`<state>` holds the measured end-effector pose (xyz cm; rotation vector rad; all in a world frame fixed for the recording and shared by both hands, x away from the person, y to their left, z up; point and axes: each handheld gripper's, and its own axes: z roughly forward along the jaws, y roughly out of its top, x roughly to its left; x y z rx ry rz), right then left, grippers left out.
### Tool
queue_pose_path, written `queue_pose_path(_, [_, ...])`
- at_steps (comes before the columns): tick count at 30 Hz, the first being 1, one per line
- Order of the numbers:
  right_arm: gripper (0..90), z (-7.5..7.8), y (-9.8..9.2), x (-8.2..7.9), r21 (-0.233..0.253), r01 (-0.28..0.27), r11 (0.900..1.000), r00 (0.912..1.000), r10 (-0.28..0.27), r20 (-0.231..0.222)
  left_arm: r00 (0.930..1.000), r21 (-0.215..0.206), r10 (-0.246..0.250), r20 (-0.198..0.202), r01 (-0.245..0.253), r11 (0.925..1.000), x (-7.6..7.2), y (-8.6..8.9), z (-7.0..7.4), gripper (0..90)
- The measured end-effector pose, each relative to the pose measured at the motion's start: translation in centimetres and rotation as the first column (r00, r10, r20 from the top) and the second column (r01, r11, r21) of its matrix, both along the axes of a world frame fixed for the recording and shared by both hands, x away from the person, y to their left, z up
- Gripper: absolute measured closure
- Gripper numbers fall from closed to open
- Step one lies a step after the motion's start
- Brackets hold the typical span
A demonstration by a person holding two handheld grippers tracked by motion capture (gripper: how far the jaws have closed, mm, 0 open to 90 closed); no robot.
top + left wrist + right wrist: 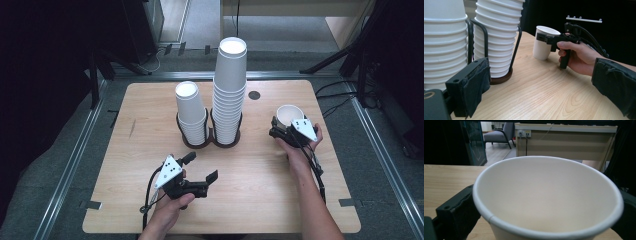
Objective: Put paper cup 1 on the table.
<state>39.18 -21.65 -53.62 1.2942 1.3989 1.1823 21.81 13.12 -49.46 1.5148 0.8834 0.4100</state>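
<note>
Right of centre in the high view, the right gripper (pixel 281 126) holds a single white paper cup (pixel 288 114) standing upright on the wooden table (pixel 280 200). Its own view shows the jaws closed against the cup's (pixel 549 202) two sides, just below the rim, with the open mouth toward the camera. Seen from the left gripper view, the cup (pixel 543 42) sits in the upper middle of the frame, its base on the wood, apart from the two cup stacks. Lower left of centre in the high view, the left gripper (pixel 201 167) hovers over bare table with its jaws spread wide, holding nothing. Above it, at mid-frame, a short stack (pixel 191 112) and a taller stack (pixel 229 92) of white cups stand side by side in a dark wire holder (pixel 210 135).
</note>
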Motion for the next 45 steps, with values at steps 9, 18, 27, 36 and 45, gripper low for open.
queue_pose_path(9, [0.0,0.0,-0.1,-1.0,-0.022,-0.021,1.0,0.9997,0.021,-0.011,1.0,0.003,-0.002,-0.003,0.002,1.0,0.0,-0.1,-0.1,2.3])
queue_pose_path(18, [0.0,0.4,-0.3,-2.7,-0.031,-0.054,0.998,0.998,0.053,-0.034,1.0,0.004,-0.002,-0.008,0.002,1.0,0.1,-0.2,-0.2,2.3])
queue_pose_path(27, [0.0,1.1,-1.1,-4.9,0.011,-0.059,0.998,0.9975,0.06,-0.038,0.9999,0.004,0.006,-0.01,-0.006,1.0,0.2,-0.1,-0.2,2.3])
queue_pose_path(36, [0.0,3.2,-1.8,-7.0,0.038,-0.072,0.997,0.9972,0.073,-0.017,0.9993,0.03,0.036,0.005,-0.037,0.9989,0.4,-1.2,0.2,2.3])
queue_pose_path(45, [0.0,7.7,-1.0,-8.6,0.051,-0.111,0.992,0.9938,0.111,0.01,0.9945,0.058,0.104,0.011,-0.105,0.9928,1.6,-2.3,0.8,0.6])
